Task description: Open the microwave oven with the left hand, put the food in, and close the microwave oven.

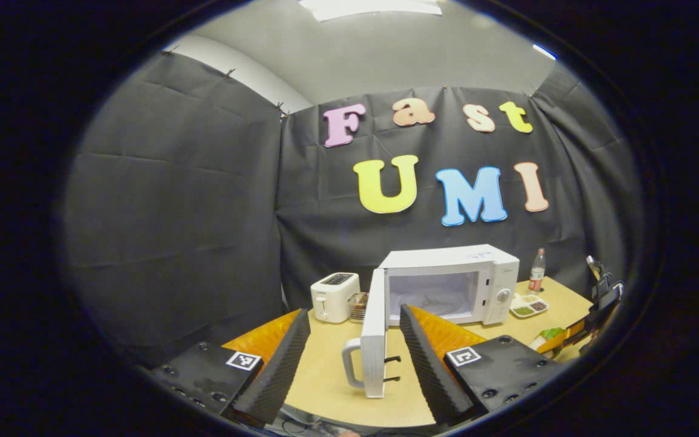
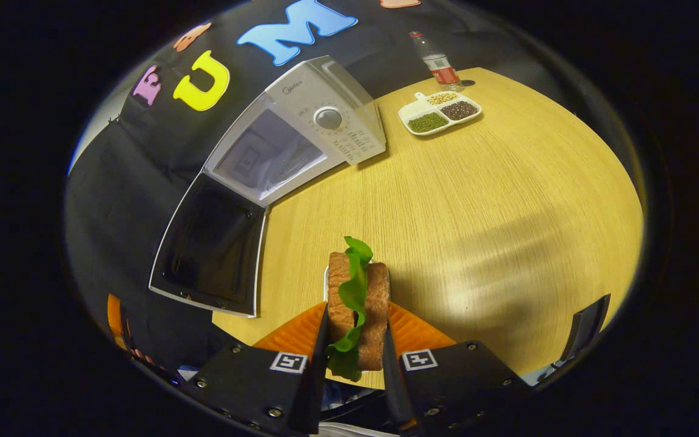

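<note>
Right gripper view has your right gripper (image 2: 354,346) clenched on the sandwich (image 2: 358,303), both fingers pressing its bread slices from either side so the lettuce stays trapped between them, held just above the near edge of the counter (image 2: 507,200). Your left gripper (image 1: 354,358) hangs released, fingers spread on either side of the door (image 1: 375,340), its handle free. That door stands swung wide toward the near edge, leaving the microwave oven (image 1: 449,282) cavity open at the counter's far edge. Judging from this, loading comes next; carry the sandwich in level.
</note>
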